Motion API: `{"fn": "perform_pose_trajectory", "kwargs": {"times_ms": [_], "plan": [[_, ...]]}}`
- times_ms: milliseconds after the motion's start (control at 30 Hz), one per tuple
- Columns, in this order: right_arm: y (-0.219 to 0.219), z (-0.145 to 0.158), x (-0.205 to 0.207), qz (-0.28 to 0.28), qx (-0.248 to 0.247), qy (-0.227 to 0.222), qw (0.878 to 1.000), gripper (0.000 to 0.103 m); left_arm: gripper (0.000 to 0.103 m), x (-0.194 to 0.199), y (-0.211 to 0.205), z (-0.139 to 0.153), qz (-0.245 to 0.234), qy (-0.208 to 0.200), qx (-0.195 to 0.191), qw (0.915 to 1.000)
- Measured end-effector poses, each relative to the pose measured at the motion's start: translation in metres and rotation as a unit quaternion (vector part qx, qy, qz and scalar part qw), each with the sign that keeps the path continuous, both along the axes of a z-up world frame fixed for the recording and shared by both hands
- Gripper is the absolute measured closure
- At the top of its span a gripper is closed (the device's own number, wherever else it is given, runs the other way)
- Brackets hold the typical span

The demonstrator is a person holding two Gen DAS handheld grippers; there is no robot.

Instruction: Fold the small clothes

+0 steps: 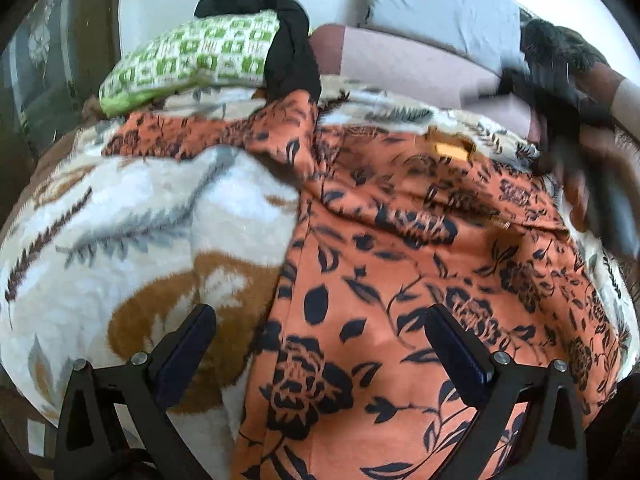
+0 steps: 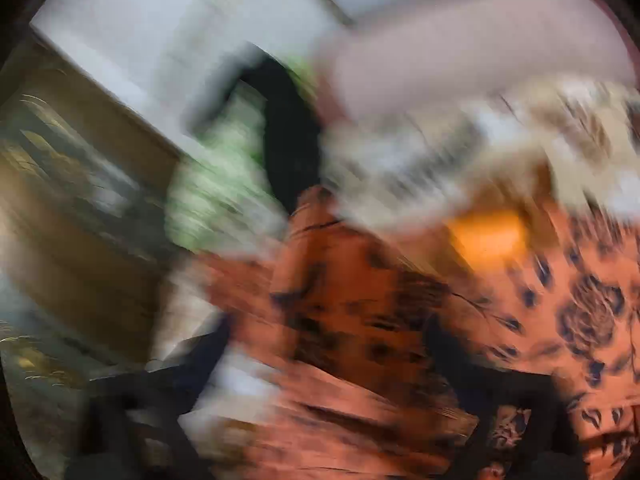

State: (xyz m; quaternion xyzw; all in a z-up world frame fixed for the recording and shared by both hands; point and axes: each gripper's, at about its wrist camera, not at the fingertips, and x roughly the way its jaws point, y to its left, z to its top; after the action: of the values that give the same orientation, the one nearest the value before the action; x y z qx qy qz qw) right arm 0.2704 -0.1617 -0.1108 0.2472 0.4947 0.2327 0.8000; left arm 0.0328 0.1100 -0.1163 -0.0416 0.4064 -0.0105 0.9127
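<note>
An orange garment with a dark floral print (image 1: 400, 264) lies spread on a leaf-patterned blanket (image 1: 132, 216), one sleeve stretched toward the upper left. A yellow label (image 1: 450, 149) shows at its neckline. My left gripper (image 1: 322, 336) hovers over the garment's left edge, open, with nothing between its fingers. In the left wrist view my right gripper (image 1: 592, 184) is a dark blur at the garment's right shoulder, held by a hand. The right wrist view is heavily smeared. In it my right gripper (image 2: 324, 356) has its fingers wide apart above the orange garment (image 2: 360, 300).
A green-and-white checked pillow (image 1: 192, 60) lies at the back with a black garment (image 1: 292, 52) draped over it. A pink cushion (image 1: 420, 64) and a grey pillow (image 1: 440, 4) sit behind the blanket. Dark furniture (image 1: 48, 80) stands at the left.
</note>
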Motion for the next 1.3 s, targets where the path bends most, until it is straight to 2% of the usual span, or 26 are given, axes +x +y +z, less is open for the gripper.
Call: {"fn": "perform_pose_trajectory", "kwargs": {"times_ms": [33, 100, 167, 267, 367, 433, 467, 533, 567, 600, 633, 733, 800, 867, 900, 933, 1000, 1067, 1100, 1133, 1167, 1200, 1233, 1300], "plan": [[-0.016, -0.017, -0.006, -0.022, 0.023, 0.021, 0.999, 0.002, 0.0, 0.003, -0.001, 0.005, -0.004, -0.008, 0.001, 1.0], [-0.066, -0.033, -0.027, -0.081, 0.066, 0.032, 0.994, 0.002, 0.0, 0.016, -0.006, 0.01, -0.014, -0.013, -0.003, 0.9998], [-0.106, -0.034, -0.055, -0.113, 0.065, 0.026, 0.991, 0.002, 0.0, 0.039, -0.012, 0.012, -0.019, -0.004, -0.017, 0.9997], [-0.137, -0.03, -0.075, -0.13, 0.056, 0.014, 0.99, 0.002, 0.0, 0.075, -0.022, 0.018, -0.019, 0.005, -0.071, 0.9973], [-0.165, -0.031, -0.089, -0.131, 0.095, 0.024, 0.987, 0.002, 0.0, 0.12, -0.03, 0.017, -0.01, 0.025, -0.107, 0.9939], [-0.189, -0.043, -0.102, -0.155, 0.147, 0.032, 0.976, 0.002, 0.0, 0.147, -0.043, 0.017, -0.015, 0.025, -0.094, 0.9952], [-0.204, -0.052, -0.109, -0.178, 0.19, 0.043, 0.965, 0.002, 0.0, 0.156, -0.05, 0.018, -0.021, 0.02, -0.079, 0.9964], [-0.213, -0.071, -0.112, -0.204, 0.247, 0.061, 0.945, 0.002, 0.0, 0.176, -0.067, 0.013, -0.043, 0.015, -0.031, 0.9985], [-0.222, -0.075, -0.115, -0.218, 0.252, 0.064, 0.941, 0.002, 0.0, 0.185, -0.073, 0.008, -0.051, 0.022, -0.008, 0.9984], [-0.227, -0.071, -0.115, -0.225, 0.229, 0.055, 0.945, 0.003, 0.0, 0.195, -0.078, -0.001, -0.056, 0.033, 0.019, 0.9977], [-0.232, -0.066, -0.116, -0.228, 0.211, 0.045, 0.95, 0.003, 0.0, 0.201, -0.078, -0.007, -0.055, 0.039, 0.029, 0.9973], [-0.244, -0.046, -0.102, -0.231, 0.14, 0.015, 0.963, 0.003, 0.0, 0.212, -0.074, -0.034, -0.047, 0.073, 0.036, 0.9956], [-0.246, -0.046, -0.077, -0.213, 0.079, 0.02, 0.974, 0.003, 0.0, 0.214, -0.069, -0.048, -0.038, 0.091, 0.037, 0.9944], [-0.245, -0.06, -0.049, -0.187, 0.033, 0.052, 0.981, 0.005, 0.0, 0.213, -0.066, -0.057, -0.035, 0.094, 0.039, 0.9942], [-0.24, -0.069, -0.033, -0.167, 0.009, 0.071, 0.983, 0.016, 0.0, 0.212, -0.066, -0.058, -0.037, 0.088, 0.042, 0.9946], [-0.237, -0.073, -0.024, -0.152, -0.009, 0.077, 0.985, 0.044, 0.0, 0.212, -0.066, -0.058, -0.039, 0.088, 0.044, 0.9944], [-0.224, -0.071, -0.008, -0.113, -0.057, 0.086, 0.988, 0.092, 0.0, 0.213, -0.064, -0.058, -0.045, 0.089, 0.043, 0.9941], [-0.21, -0.051, -0.01, -0.091, -0.116, 0.05, 0.988, 0.092, 0.0, 0.213, -0.062, -0.058, -0.047, 0.086, 0.04, 0.9944], [-0.213, -0.042, -0.017, -0.107, -0.136, 0.029, 0.984, 0.093, 0.0, 0.214, -0.061, -0.06, -0.048, 0.084, 0.038, 0.9945], [-0.217, -0.044, -0.019, -0.119, -0.143, 0.032, 0.982, 0.093, 0.0, 0.216, -0.061, -0.06, -0.047, 0.083, 0.037, 0.9947], [-0.226, -0.057, -0.02, -0.137, -0.142, 0.054, 0.979, 0.092, 0.0, 0.215, -0.062, -0.059, -0.047, 0.084, 0.039, 0.9946], [-0.234, -0.071, -0.024, -0.153, -0.113, 0.068, 0.979, 0.089, 0.0, 0.214, -0.063, -0.056, -0.05, 0.085, 0.042, 0.9942], [-0.235, -0.068, -0.028, -0.156, -0.101, 0.051, 0.981, 0.085, 0.0, 0.212, -0.063, -0.051, -0.053, 0.08, 0.041, 0.9945], [-0.236, -0.053, -0.031, -0.162, -0.106, 0.036, 0.98, 0.082, 0.0, 0.204, -0.062, -0.037, -0.052, 0.045, 0.037, 0.997]]}}
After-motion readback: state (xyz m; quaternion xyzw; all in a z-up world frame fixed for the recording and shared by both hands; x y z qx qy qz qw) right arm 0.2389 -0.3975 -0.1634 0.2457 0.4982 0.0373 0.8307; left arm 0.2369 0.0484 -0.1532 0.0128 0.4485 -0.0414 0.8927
